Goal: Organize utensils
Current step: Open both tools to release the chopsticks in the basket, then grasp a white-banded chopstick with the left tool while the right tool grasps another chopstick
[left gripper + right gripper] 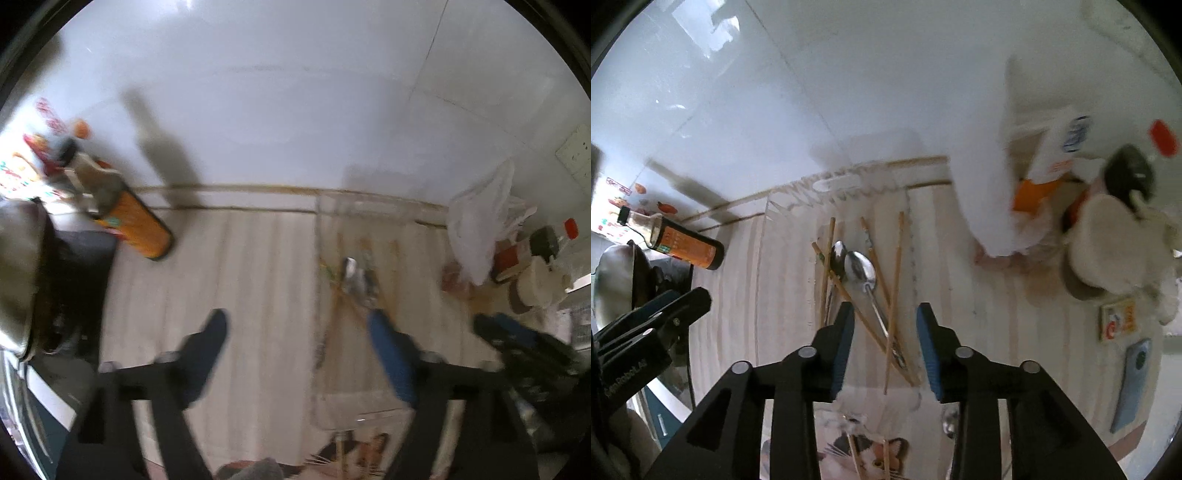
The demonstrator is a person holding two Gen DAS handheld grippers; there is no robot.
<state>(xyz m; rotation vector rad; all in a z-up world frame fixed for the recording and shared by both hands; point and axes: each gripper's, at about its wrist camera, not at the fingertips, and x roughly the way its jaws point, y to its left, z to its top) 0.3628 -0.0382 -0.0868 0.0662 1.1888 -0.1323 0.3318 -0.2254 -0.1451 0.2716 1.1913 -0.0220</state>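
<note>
A clear plastic organizer tray (783, 229) lies on the striped counter. Its middle compartment holds two metal spoons (862, 271) and several wooden chopsticks (895, 266). My right gripper (884, 325) is open and empty, hovering just above the near end of those utensils. My left gripper (295, 328) is open and empty, left of the tray, where the spoons (354, 277) show blurred. It also shows at the left edge of the right wrist view (665, 310). More chopsticks (886, 458) and a spoon end (949, 421) lie on a cat-print mat near me.
An orange-labelled sauce bottle (683, 240) and a dark wok (620, 280) stand at the left. A white plastic bag (990, 192), jars, a red-capped bottle (1163, 138), a small card (1119, 317) and a blue phone (1132, 380) crowd the right. A white tiled wall is behind.
</note>
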